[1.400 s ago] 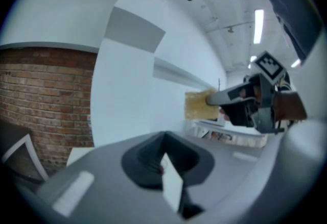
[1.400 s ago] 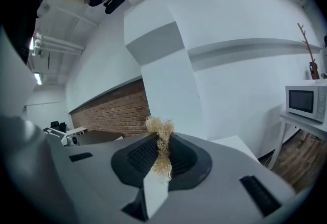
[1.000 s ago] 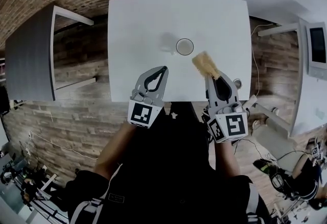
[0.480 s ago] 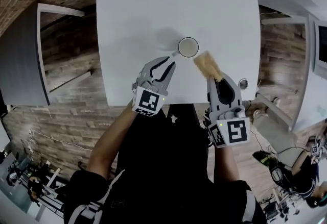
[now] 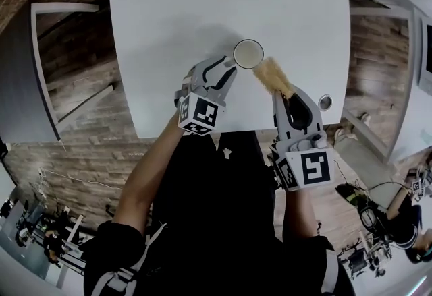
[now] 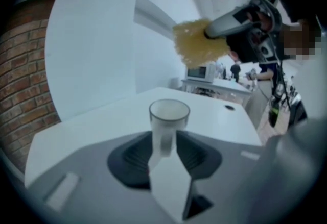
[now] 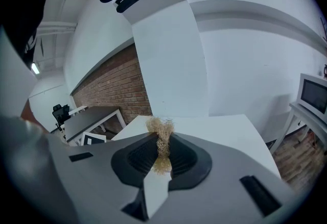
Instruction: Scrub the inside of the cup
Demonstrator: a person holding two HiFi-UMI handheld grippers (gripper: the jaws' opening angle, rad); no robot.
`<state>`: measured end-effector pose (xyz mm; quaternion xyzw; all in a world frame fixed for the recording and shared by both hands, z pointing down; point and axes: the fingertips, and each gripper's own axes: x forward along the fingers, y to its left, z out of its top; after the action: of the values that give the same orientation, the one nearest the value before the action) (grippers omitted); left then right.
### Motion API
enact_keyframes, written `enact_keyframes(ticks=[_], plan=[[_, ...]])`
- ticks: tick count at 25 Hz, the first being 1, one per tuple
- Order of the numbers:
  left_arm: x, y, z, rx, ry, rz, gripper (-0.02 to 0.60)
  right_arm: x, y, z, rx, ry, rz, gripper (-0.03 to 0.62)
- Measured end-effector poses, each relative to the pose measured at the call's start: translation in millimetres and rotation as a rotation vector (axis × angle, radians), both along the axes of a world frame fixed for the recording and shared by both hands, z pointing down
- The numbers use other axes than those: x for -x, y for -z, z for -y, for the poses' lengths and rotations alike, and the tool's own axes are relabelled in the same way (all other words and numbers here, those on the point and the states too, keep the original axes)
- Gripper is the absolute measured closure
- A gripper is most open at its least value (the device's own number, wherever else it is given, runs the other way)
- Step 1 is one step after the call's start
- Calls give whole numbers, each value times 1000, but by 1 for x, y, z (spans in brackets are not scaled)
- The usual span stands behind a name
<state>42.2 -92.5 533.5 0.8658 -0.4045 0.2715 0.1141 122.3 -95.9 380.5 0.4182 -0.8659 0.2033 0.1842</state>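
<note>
Opening the left gripper [image 5: 229, 65] wide just now, nothing between its jaws, cup [image 5: 248, 54] upright on the table [image 5: 169, 18] just ahead. Pinching the scrubber [image 5: 271, 75] in the right gripper [image 5: 283, 91], beside the cup's rim.

Both forearms [image 5: 152, 170] reach forward from the body, both tools tilted downward. The left gripper [image 5: 228, 67] sits farther out; its jaws have just been opening and stand wide apart, pads pressing on nothing. The right gripper [image 5: 283, 92] is nearer, jaws clamped on a tan scrubber [image 5: 272, 75] that sticks out past the tips.
</note>
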Motion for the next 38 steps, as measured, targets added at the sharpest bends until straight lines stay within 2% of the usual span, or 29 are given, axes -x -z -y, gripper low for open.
enact_keyframes(ticks=[5, 9, 17, 27, 34, 38], plan=[[1, -4, 5, 1, -21, 17, 463, 4, -9, 7, 20, 14, -37, 549], [-2, -7, 3, 7, -43, 40, 514, 10, -15, 10, 39, 36, -64, 549], [-3, -8, 1, -17, -67, 66, 518, 28, -48, 14, 101, 122, -149, 549], [-4, -7, 3, -47, -77, 91, 519, 49, -95, 19, 189, 208, -344, 549], [-6, -7, 1, -59, -83, 99, 520, 51, -119, 19, 281, 265, -430, 553], [-7, -7, 1, -67, -83, 102, 520, 53, -132, 25, 366, 345, -503, 553]])
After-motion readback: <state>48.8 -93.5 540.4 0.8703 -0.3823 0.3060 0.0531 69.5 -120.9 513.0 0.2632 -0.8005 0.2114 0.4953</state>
